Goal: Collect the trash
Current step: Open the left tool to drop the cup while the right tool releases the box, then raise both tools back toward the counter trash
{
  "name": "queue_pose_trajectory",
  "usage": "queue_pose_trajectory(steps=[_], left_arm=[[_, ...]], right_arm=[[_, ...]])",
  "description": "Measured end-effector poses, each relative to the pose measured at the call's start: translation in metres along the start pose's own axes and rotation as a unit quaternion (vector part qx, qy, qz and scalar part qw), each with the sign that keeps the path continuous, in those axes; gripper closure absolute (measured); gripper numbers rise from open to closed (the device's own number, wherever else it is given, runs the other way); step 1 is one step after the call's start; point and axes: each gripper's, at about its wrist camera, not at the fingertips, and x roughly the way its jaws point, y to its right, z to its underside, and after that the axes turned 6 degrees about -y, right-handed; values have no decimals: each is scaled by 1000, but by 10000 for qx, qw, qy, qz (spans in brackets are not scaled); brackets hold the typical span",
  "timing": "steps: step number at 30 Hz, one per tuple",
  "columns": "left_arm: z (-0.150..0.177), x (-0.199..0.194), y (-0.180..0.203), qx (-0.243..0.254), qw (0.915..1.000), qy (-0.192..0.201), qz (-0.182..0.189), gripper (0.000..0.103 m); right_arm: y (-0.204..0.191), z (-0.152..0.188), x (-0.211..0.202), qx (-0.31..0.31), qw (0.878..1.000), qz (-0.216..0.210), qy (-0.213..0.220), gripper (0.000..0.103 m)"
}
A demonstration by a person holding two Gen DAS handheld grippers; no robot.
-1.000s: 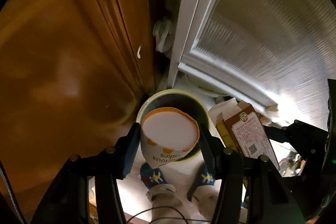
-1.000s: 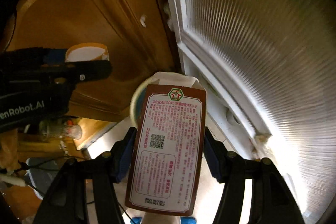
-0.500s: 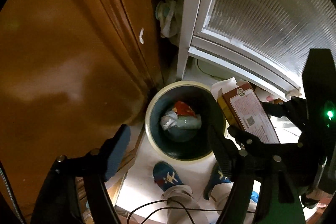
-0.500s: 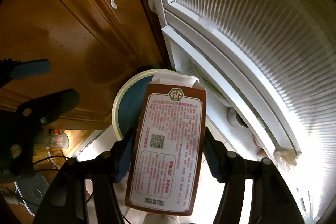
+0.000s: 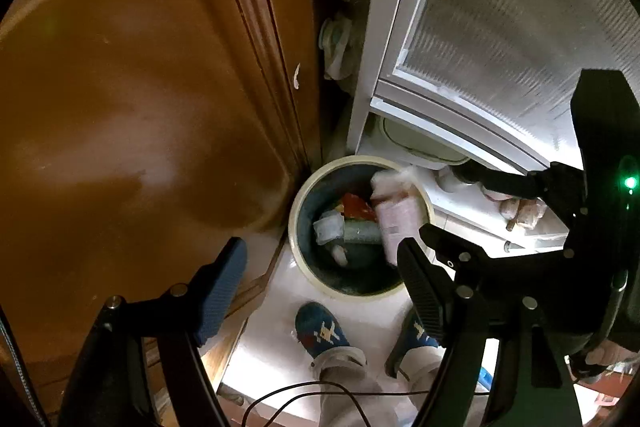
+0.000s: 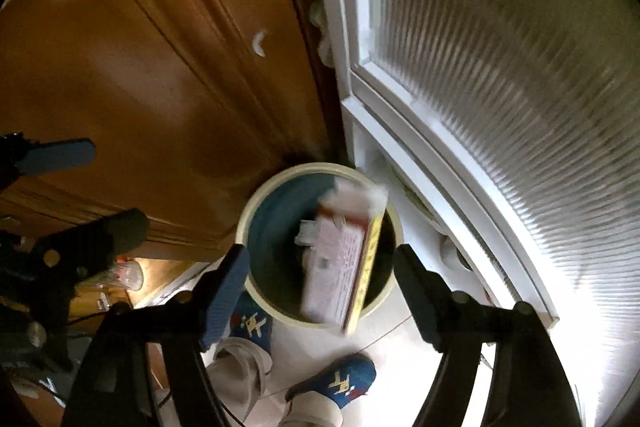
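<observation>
Tumbling blurred into the bin (image 6: 256,211), the carton (image 6: 340,259) was free of the right gripper (image 6: 320,267), whose jaws had just been opening; the left gripper (image 5: 320,279) gaped empty

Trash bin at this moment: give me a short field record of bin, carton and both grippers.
bin: round cream-rimmed trash bin on the floor, in the corner between wooden cabinet and glass door
carton: brown printed carton, blurred, dropping into the bin, free of the fingers
bin contents: mixed trash
right gripper: open, just opened
left gripper: open, empty
</observation>
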Motion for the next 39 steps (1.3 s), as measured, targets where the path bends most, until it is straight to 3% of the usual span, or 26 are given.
queue_pose_trajectory(steps=[11, 14, 19, 22, 25, 30, 39], left_arm=[[2, -80, -2, -268, 9994, 126, 164, 26], [3, -115, 0, -342, 9986, 271, 313, 17], [3, -178, 9, -337, 9963, 606, 505, 11], [1, -212, 15, -343, 9942, 823, 608, 10], [-4, -243, 17, -419, 9912, 1033, 712, 2], [-14, -294, 21, -505, 9861, 1452, 634, 1], [-41, -379, 47, -146, 9694, 2380, 584, 1]], right_arm=[[-16, -4, -81, -242, 9997, 14, 21, 28], [-23, -1, -122, -334, 9994, 24, 128, 28], [-27, 3, -187, -518, 9978, 74, 410, 28], [-26, 6, -232, -661, 9956, 67, 662, 28], [-21, 7, -269, -653, 9938, -48, 898, 28], [-6, 5, -323, -571, 9878, -278, 1420, 28], [16, -2, -411, -662, 9587, -191, 2759, 28]])
